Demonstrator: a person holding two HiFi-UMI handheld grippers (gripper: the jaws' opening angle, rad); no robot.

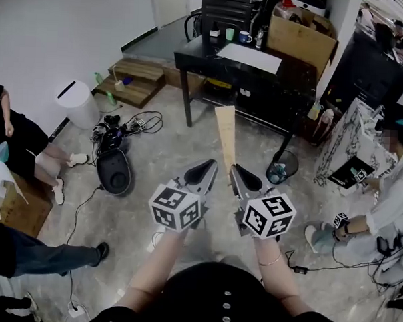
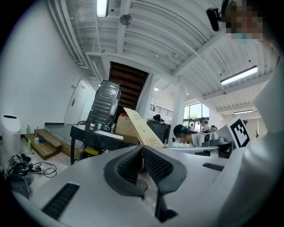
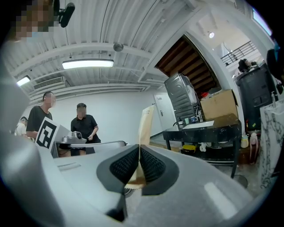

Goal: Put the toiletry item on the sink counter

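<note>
A long flat tan paper packet [image 1: 225, 135] stands up from my right gripper [image 1: 233, 170], which is shut on its lower end. In the right gripper view the packet [image 3: 145, 124] rises from between the dark ribbed pads of that gripper [image 3: 139, 162]. My left gripper [image 1: 212, 165] hangs close beside it at the same height, its jaws pressed together with nothing seen between them. In the left gripper view the packet [image 2: 141, 128] slants up behind the left gripper [image 2: 142, 153]. Both point level over the floor. No sink counter is in view.
Ahead stands a black table [image 1: 193, 53] with cups, paper and a cardboard box [image 1: 300, 34]. A wire wastebasket [image 1: 281, 168] sits by its leg. A white bin [image 1: 77, 103], wooden steps [image 1: 135, 81] and cables with a black device [image 1: 113, 170] lie left. People stand left and sit right.
</note>
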